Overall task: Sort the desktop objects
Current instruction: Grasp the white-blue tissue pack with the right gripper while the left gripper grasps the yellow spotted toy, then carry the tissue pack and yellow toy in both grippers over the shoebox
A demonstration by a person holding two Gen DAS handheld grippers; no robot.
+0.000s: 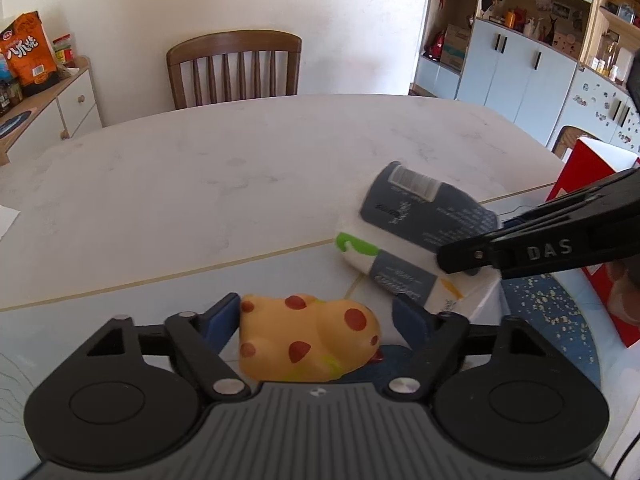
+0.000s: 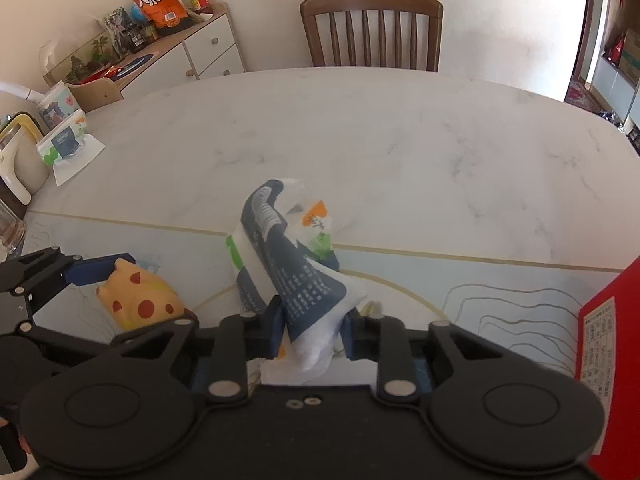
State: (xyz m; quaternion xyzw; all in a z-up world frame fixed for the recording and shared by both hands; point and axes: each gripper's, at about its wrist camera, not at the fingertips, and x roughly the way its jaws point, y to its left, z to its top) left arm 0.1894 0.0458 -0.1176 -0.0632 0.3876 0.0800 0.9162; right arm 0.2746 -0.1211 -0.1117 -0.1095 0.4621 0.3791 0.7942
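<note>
Barely started: our right claw [image 2: 310, 330] pinches the tissue pack [image 2: 292, 264] over the placemat [image 2: 480, 300]; our left claw [image 1: 316, 318] brackets the spotted yellow toy [image 1: 308, 336], one pad touching, grip uncertain. Nothing sorted yet; red box [image 2: 608, 344] waits on the tabletop [image 2: 360, 140].

Both wrist cams close, angled down; shared table [image 1: 240, 152], chair [image 2: 372, 28].

The right tool [image 2: 312, 330] pinches a tissue pack [image 2: 288, 264]; a spotted toy [image 2: 140, 300] lies left.
</note>
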